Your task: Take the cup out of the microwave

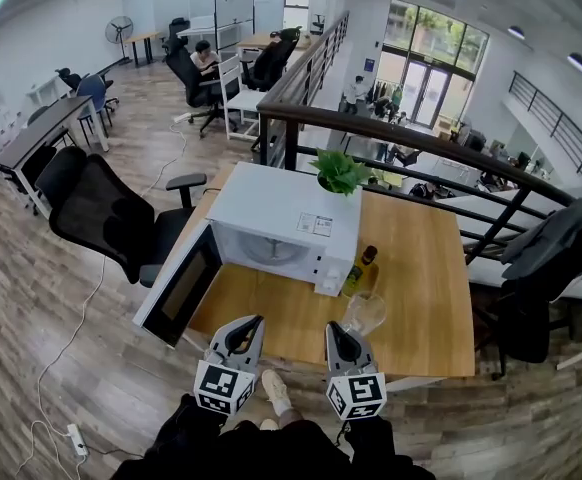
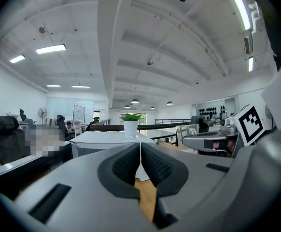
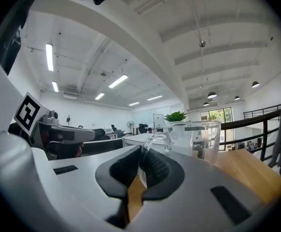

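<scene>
A clear glass cup (image 1: 364, 313) with a handle hangs over the wooden table, outside the white microwave (image 1: 286, 218) and to the right of its front. My right gripper (image 1: 333, 330) is shut on the cup's handle. In the right gripper view the cup (image 3: 203, 139) stands upright just beyond the closed jaws (image 3: 141, 158), with its handle pinched between them. My left gripper (image 1: 254, 323) is level beside it, in front of the microwave. Its jaws (image 2: 140, 158) are shut with nothing between them. The microwave door (image 1: 181, 286) hangs open to the left.
A potted plant (image 1: 339, 171) sits on the microwave's top. A dark bottle (image 1: 361, 268) stands by the microwave's right front corner, close to the cup. A black office chair (image 1: 101, 213) is left of the table (image 1: 421, 268). A railing (image 1: 441, 148) runs behind it.
</scene>
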The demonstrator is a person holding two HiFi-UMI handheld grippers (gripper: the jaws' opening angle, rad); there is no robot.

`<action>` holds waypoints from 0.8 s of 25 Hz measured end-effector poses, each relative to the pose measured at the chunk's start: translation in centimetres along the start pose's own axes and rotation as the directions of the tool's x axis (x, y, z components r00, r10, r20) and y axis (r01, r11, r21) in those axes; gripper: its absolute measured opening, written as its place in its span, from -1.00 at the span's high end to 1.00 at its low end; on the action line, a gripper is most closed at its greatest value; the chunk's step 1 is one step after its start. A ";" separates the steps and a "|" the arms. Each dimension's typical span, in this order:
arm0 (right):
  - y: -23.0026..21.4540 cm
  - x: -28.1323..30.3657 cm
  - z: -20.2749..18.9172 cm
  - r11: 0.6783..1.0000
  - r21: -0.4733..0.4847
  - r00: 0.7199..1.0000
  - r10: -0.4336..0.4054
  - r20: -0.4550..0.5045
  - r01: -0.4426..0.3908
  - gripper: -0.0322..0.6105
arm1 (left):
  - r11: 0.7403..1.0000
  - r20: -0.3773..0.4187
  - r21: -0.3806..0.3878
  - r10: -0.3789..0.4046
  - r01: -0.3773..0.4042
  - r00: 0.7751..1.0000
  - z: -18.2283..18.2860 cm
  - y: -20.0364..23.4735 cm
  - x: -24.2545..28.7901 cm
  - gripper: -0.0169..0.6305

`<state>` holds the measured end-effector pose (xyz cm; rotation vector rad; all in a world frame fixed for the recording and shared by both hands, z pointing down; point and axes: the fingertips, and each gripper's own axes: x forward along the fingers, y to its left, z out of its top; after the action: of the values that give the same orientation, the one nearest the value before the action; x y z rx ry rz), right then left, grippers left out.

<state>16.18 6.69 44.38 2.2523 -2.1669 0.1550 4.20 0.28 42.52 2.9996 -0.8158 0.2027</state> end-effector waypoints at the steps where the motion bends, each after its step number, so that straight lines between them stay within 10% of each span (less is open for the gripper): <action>1: 0.1 -0.1 0.1 1.000 -0.001 1.000 0.001 0.002 -0.001 0.83 | 1.000 0.001 0.001 0.000 0.000 1.000 0.1 0.0 -0.1 0.86; 20: 0.8 0.4 0.5 1.000 -0.003 1.000 0.021 0.010 -0.021 0.83 | 1.000 -0.003 0.000 0.008 -0.008 1.000 0.1 0.6 -0.4 0.86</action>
<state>15.47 6.21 43.89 2.2347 -2.1944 0.1414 3.60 -0.07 42.37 2.9954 -0.8275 0.2075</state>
